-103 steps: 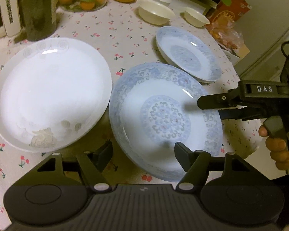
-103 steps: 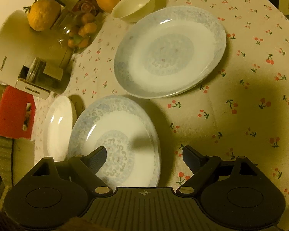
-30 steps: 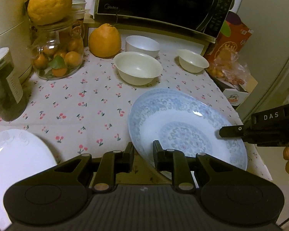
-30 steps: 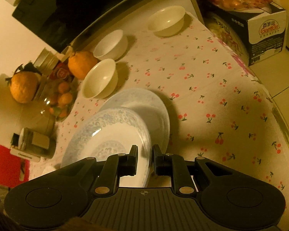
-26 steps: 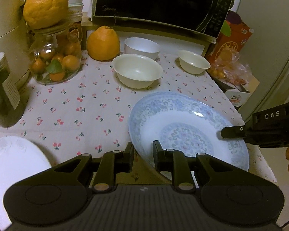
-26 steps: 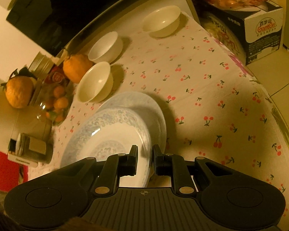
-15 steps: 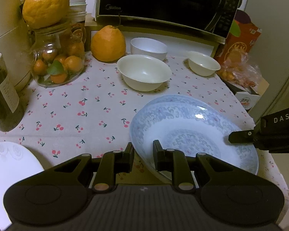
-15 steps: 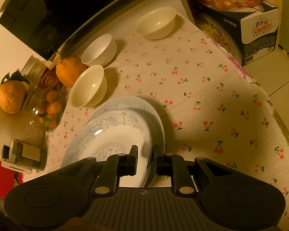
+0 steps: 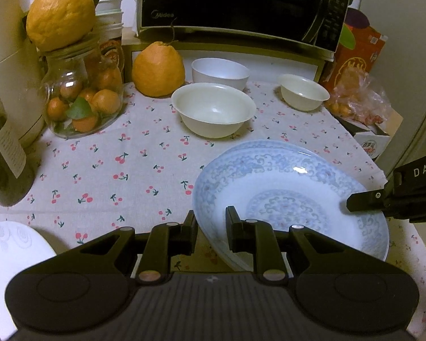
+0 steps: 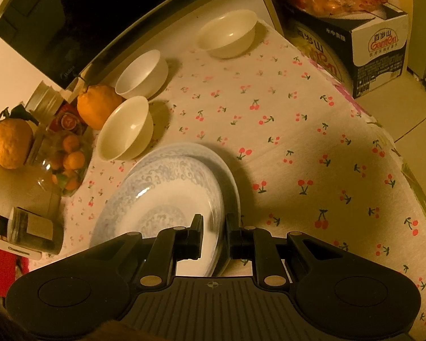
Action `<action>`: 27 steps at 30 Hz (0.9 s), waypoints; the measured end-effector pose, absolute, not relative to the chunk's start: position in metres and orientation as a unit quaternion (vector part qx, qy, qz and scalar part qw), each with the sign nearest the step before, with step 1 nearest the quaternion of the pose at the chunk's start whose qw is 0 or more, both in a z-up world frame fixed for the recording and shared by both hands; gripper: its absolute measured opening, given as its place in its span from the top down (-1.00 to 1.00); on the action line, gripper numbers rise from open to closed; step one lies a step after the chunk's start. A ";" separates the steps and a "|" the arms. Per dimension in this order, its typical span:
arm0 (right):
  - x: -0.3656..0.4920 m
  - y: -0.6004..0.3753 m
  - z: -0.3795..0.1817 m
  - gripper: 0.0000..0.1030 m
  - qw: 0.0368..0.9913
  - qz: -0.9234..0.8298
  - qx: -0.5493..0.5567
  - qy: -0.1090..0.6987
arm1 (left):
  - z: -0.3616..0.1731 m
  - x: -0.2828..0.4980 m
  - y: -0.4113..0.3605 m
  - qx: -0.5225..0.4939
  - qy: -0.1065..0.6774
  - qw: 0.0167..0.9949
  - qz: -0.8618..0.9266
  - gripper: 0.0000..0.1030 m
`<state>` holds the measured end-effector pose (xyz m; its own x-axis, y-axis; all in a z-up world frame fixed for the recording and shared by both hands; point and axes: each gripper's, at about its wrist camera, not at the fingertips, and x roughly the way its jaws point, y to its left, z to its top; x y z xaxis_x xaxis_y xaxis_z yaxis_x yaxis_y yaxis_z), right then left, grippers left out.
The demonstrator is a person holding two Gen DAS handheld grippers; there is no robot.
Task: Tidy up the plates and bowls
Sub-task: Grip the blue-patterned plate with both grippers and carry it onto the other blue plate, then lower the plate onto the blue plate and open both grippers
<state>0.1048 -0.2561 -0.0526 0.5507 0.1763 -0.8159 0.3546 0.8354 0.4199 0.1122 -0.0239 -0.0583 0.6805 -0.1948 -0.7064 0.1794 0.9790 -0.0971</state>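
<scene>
now both claws grip the same blue-patterned plate: the left claw is clenched on its rim at about 8 o'clock, the right claw on the opposite rim. it sits over a second blue plate on the cherry-print surface. three pale bowls stand beyond it at 12 o'clock: large bowl, white bowl, small bowl.

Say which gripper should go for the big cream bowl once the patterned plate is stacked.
Left, probably. Both the left gripper and the right gripper are clamped on the patterned plate, but the big cream bowl lies straight ahead across bare cloth in the left view; in the right view it sits beyond the plates.
</scene>
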 end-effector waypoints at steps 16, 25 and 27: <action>0.106 -0.254 -0.051 0.68 0.854 -0.063 0.256 0.448 | -0.067 0.116 -0.029 0.024 0.373 0.921 -0.110 0.61; 0.106 -0.247 -0.048 0.68 0.872 -0.062 0.206 0.439 | -0.070 0.114 -0.034 0.060 0.363 0.923 -0.114 0.58; 0.106 -0.244 -0.047 0.68 0.874 -0.062 0.194 0.441 | -0.070 0.114 -0.035 0.059 0.364 0.923 -0.115 0.58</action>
